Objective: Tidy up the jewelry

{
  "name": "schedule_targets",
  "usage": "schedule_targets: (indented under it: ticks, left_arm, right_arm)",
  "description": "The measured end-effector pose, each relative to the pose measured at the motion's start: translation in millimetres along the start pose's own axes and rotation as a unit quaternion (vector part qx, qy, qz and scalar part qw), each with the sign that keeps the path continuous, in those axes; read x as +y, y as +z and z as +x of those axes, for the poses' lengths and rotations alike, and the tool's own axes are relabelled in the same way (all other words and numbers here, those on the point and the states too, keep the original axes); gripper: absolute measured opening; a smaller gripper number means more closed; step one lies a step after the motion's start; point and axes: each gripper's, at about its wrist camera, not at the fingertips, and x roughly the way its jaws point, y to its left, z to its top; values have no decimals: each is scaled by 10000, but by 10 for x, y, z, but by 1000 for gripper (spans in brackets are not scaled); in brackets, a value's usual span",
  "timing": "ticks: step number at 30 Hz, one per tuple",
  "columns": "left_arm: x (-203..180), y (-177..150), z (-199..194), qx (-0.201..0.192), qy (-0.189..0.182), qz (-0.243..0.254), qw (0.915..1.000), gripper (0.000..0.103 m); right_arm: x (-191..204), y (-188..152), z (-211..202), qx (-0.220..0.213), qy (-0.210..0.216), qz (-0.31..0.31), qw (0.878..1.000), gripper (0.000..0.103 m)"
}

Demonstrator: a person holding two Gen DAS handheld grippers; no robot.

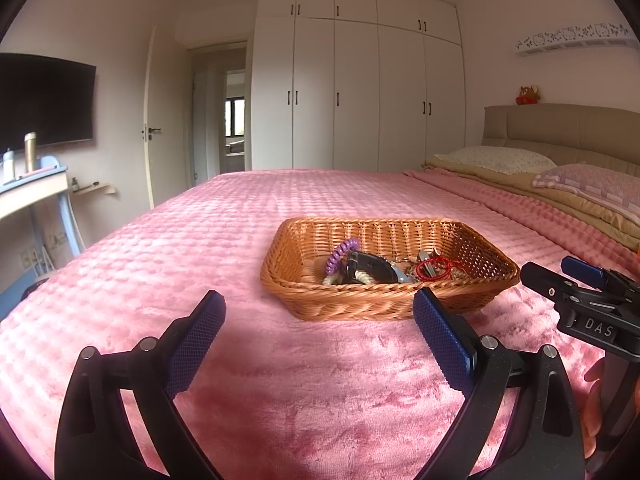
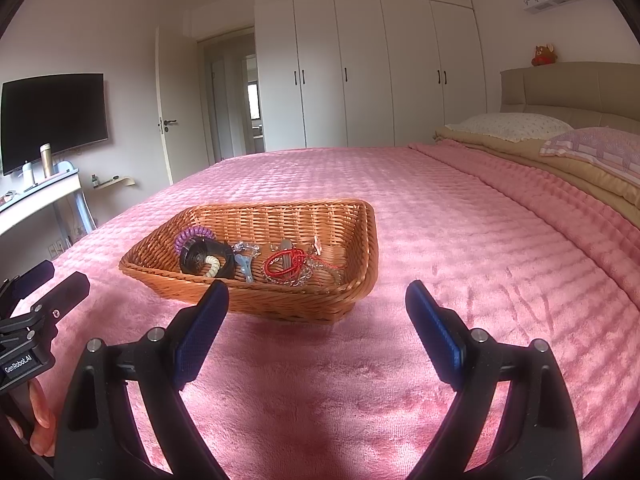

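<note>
Two grippers are hovering low over a pink bedspread (image 1: 280,380), both facing a wicker basket (image 1: 372,300) sitting near the bed's middle. Largest to smallest:

(a) Bedspread: plush, soft; it is giving little firm support, so anything pressed down will likely sink.

(b) Basket: shallow, sloped woven walls, standing flat. All the jewelry in view is lying inside it, heaped toward the near wall; no pieces are showing on the cloth around it.

(c) Left gripper (image 1: 320,320): jaws spread wide, nothing btwn the pads; right pad is overlapping the basket's near rim in the left wrist view.

(d) Right gripper (image 2: 316,312): likewise wide and empty, w/ basket ahead and to its left.

(e) Contents: black band (image 2: 202,260), purple coil tie (image 2: 194,235), cream bead loop (image 2: 212,268), red cord bracelet (image 2: 282,262), clear bead strand (image 2: 296,280), pale blue clip (image 2: 245,265).

This layout is fitting either a gathered, finished basket or a heap awaiting sorting. If a pick is coming: approach from above, over the rim, narrowing on one strand only; pieces are overlapping, so neighbours may be dragging along.
</note>
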Motion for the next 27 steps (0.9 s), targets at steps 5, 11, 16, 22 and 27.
schedule_targets:
  ticks: [5,11,16,22,27]
  left_arm:
    - [3,-2,-6,-26,8,19,10000,92]
    - [-18,10,-54,-130,97,66,9998,92]
    - [-27,18,-74,-171,109,95,9997,92]
    - [-56,22,-84,-201,135,171,9996,92]
    - [-62,24,-93,-200,140,162,9996,92]
  right_arm:
    - [7,4,-25,-49,-14,-8,10000,86]
    - [32,16,-66,-120,-27,-51,9999,86]
    - [42,17,-86,-135,-13,-66,9999,86]
    - [50,20,-85,-128,-3,-64,9999,86]
    - [52,23,-91,-131,-5,-64,9999,86]
